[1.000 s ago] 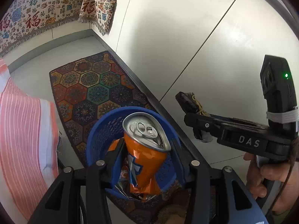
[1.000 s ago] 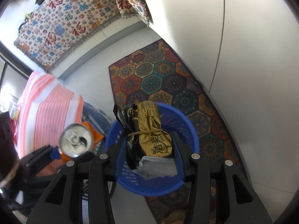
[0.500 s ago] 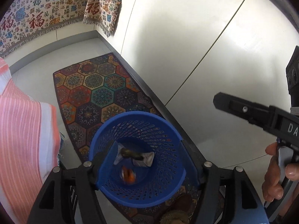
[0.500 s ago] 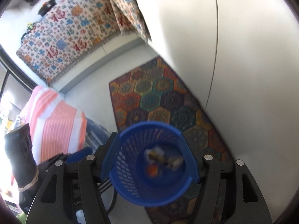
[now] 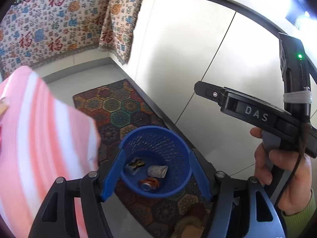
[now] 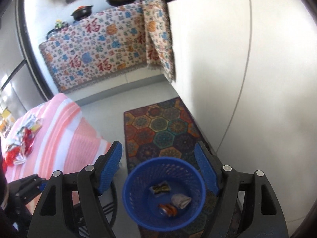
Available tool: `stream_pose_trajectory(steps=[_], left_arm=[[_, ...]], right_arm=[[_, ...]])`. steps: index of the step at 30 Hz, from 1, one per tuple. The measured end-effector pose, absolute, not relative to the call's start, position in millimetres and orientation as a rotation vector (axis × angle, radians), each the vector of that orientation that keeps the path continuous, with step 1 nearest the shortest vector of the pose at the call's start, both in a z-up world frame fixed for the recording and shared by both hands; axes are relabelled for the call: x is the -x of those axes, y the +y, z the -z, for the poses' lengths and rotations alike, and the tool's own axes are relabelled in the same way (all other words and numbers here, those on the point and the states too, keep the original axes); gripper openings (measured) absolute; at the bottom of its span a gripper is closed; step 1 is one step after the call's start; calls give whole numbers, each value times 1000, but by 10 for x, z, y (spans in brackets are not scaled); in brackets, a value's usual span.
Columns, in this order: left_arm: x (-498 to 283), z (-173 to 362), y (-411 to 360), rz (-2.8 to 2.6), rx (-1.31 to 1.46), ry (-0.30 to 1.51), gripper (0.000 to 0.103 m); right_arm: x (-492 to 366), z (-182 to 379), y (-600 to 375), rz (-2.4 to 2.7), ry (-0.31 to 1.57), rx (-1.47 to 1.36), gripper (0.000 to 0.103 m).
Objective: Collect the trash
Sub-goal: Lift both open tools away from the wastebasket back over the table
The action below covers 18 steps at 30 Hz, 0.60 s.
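A blue mesh waste basket (image 5: 178, 144) stands on the floor rug; it also shows in the right wrist view (image 6: 130, 194). Inside lie a crushed orange can (image 5: 149, 183) (image 6: 168, 209), a gold-black wrapper (image 5: 134, 164) (image 6: 160, 188) and a grey crumpled packet (image 5: 157, 171) (image 6: 181, 200). My left gripper (image 5: 155, 175) is open and empty, high above the basket. My right gripper (image 6: 158, 168) is open and empty above it too; its body shows in the left wrist view (image 5: 257, 115). More wrappers (image 6: 23, 136) lie on the pink striped cloth.
A pink-and-white striped tablecloth (image 6: 65, 130) (image 5: 39, 138) covers a table at left. A patterned hexagon rug (image 6: 158, 127) lies along the white cabinet wall (image 6: 237, 79) at right. A patterned cloth (image 6: 103, 49) hangs over the far counter with pans on top.
Both grippers opened and dropped the orange can and the gold-black wrapper into the basket. Both have since risen away, so the basket looks smaller.
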<state>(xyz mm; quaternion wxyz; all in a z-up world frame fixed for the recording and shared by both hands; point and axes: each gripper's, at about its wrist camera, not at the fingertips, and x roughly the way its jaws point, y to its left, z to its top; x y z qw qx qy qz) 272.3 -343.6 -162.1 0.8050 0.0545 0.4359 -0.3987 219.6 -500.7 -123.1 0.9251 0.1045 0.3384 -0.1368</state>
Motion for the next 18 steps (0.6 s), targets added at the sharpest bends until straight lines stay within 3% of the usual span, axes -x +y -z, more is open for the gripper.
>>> stream_pose_trajectory(steps=[9,18], left_arm=[[-2425,1523,-2111,650,-109,933,69],[-2177,1495,-643,361,-125,896,69]], right_arm=[[-2260,1115,-3849,114,646,-18,82],[-2272,1511,-2353,-137,774,14,82]])
